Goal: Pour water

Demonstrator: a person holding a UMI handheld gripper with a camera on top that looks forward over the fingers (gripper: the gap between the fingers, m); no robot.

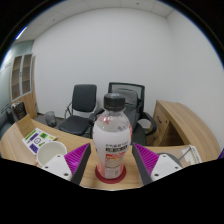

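Note:
A clear water bottle point(112, 135) with a black cap and a pink-red label stands upright on a round red coaster point(110, 177) on the wooden table point(25, 150). My gripper point(112, 162) is open, and the bottle stands between its fingers with a narrow gap at either side. The magenta pads point(78, 157) flank the bottle's lower half. Left of the left finger, a white cup point(50, 152) rests on the table. I cannot tell the water level in the bottle.
A green-and-white box point(38, 137) lies on the table beyond the cup. Two black office chairs point(82, 103) stand behind the table by a white wall. Another wooden desk point(185, 122) runs along the right, and a cabinet point(22, 80) stands at far left.

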